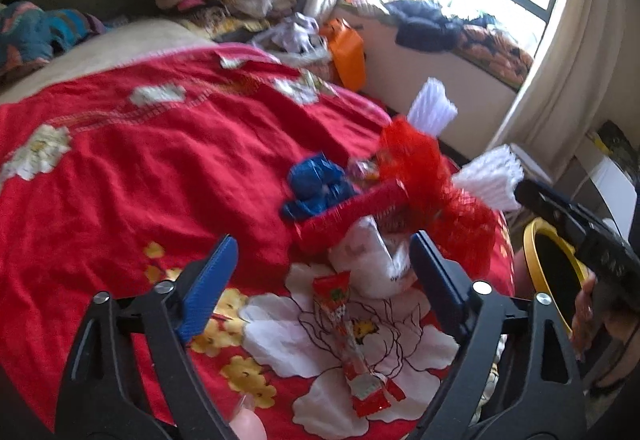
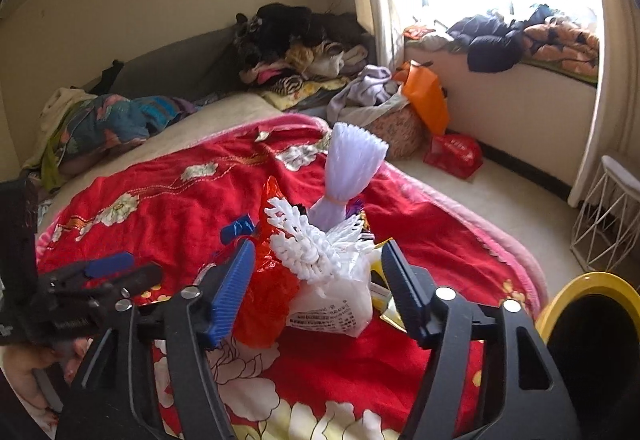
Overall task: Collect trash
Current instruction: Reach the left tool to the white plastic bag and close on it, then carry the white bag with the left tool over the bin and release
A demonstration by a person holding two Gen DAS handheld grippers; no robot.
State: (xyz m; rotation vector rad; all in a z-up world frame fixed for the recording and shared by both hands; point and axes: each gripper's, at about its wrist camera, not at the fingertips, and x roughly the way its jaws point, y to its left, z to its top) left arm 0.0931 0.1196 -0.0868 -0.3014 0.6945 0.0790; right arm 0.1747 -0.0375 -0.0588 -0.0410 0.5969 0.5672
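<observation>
1. Red floral bedspread (image 2: pixel 168 207) covers the bed, with a yellow-rimmed bin (image 2: pixel 588 316) at lower right.
2. Right gripper (image 2: pixel 316 292): jaws part-open, straddling the white plastic bag (image 2: pixel 332 306) and orange-red netting (image 2: pixel 264 304), not visibly pinching.
3. Left gripper (image 1: pixel 322 272), wider and empty, aims mid-frame at the same heap; a red snack wrapper (image 1: pixel 352 344) lies lengthwise below.

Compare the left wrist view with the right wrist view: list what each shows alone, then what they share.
Only the left wrist view shows the long red snack wrapper lying on the blanket between the left claw fingers, and the crumpled blue wrapper in full.

Only the right wrist view shows the white wire stool and the red bag on the floor.

Both show the red floral blanket, the pile of trash with white foam netting, and the yellow-rimmed bin.
</observation>
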